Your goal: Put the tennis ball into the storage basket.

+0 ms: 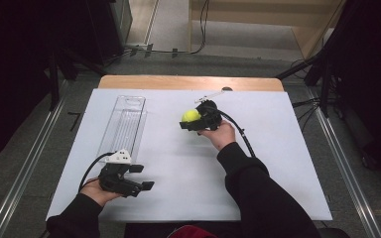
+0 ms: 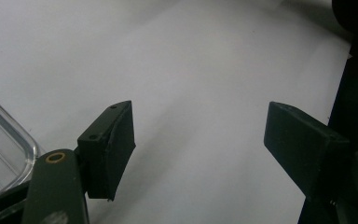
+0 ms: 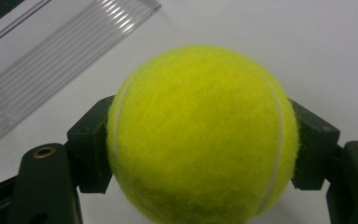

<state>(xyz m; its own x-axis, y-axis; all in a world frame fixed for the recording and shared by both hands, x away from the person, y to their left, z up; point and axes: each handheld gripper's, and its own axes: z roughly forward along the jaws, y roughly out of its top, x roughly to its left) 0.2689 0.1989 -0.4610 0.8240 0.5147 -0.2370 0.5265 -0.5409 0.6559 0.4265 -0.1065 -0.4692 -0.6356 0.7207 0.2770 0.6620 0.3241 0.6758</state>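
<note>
From the high view I hold the right gripper (image 1: 191,121) clenched on the tennis ball (image 1: 191,115) above mid-surface (image 1: 278,173), presumably for the clear tray (image 1: 124,121); the left gripper view shows my left gripper (image 2: 200,149) released, idle; the right gripper view confirms both jaws squeezing the ball's sides.

One tennis ball (image 1: 191,115) — one clear tray (image 1: 123,124) — two tools.

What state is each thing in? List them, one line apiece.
tennis ball: clamped between the right gripper's jaws.
right gripper: shut on the tennis ball.
left gripper: open, jaws wide apart, nothing between them.
clear tray: lying flat on the white table, nothing in it.
</note>
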